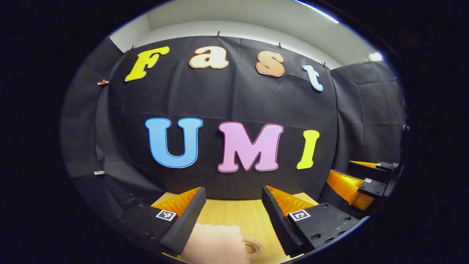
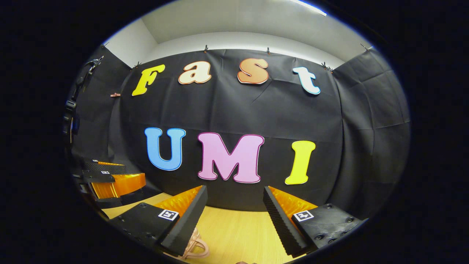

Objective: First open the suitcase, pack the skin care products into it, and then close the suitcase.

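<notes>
Low between my fingers in the left gripper view lies the rounded end of a pale pink suitcase [image 1: 214, 242], with its looped handle [image 1: 255, 246] pointing right. My left gripper [image 1: 233, 190] hovers open above it, nothing held between the fingers. In the right gripper view the same pink handle [image 2: 196, 246] peeks out beside my left finger. My right gripper [image 2: 234, 189] is open and holds nothing. Each gripper sees the other off to its side: the right gripper [image 1: 361, 179] at the right edge, the left gripper [image 2: 110, 179] at the left edge.
A light wooden table [image 1: 234, 216] runs up to the black cloth wall [image 1: 234, 102] close ahead. The cloth also closes in both sides of the booth. A bare stretch of table [image 2: 238, 231] shows between the right gripper's fingers.
</notes>
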Demonstrator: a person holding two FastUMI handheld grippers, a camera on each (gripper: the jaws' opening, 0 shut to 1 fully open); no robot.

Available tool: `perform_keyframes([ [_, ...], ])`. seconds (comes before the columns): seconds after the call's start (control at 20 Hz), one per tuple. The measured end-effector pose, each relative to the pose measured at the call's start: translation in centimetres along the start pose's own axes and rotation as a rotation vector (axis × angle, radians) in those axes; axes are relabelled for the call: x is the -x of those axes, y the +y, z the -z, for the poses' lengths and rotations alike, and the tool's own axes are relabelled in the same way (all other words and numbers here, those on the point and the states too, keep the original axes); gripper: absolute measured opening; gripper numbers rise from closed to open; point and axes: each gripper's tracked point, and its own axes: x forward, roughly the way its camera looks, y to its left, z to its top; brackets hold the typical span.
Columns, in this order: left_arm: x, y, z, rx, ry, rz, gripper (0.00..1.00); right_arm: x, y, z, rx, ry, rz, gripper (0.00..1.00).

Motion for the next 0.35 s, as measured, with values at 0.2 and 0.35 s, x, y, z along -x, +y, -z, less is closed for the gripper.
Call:
perform_keyframes([
  [0.2, 0.33, -0.38, -0.34, -0.006, -0.005, -0.002, 0.96, 0.22, -0.27, 0.11, -0.007, 0.000, -0.003, 0.97],
  [0.35, 0.62, -0.51, -0.81, -0.019, -0.021, -0.005, 0.96, 0.47, -0.78, 0.01, -0.008, -0.001, 0.008, 0.97],
])
